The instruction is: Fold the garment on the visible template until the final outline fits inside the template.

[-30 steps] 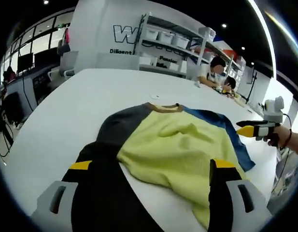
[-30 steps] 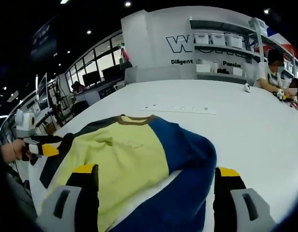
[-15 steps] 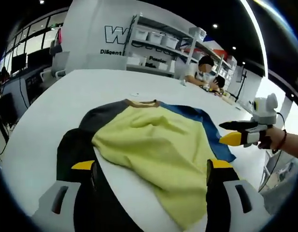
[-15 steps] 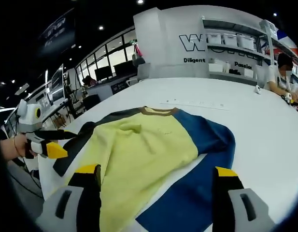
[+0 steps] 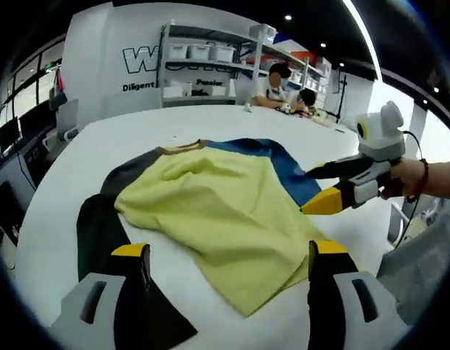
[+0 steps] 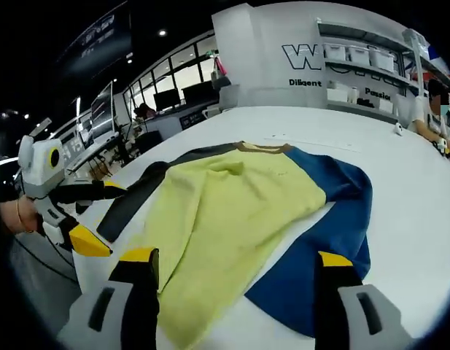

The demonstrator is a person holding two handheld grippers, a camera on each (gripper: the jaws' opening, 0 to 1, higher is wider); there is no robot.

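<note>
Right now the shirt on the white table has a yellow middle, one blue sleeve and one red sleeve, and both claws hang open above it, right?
Not quite: there is no red sleeve. The shirt has a yellow middle, a blue sleeve and a dark grey, nearly black sleeve, as the right gripper view shows. The rest holds: it lies on the white table, and the left claw and right claw are both open.

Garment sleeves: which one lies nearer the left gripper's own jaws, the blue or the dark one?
The dark sleeve: in the left gripper view it runs down beside the left gripper. The blue sleeve lies across the yellow body, by the right gripper.
</note>
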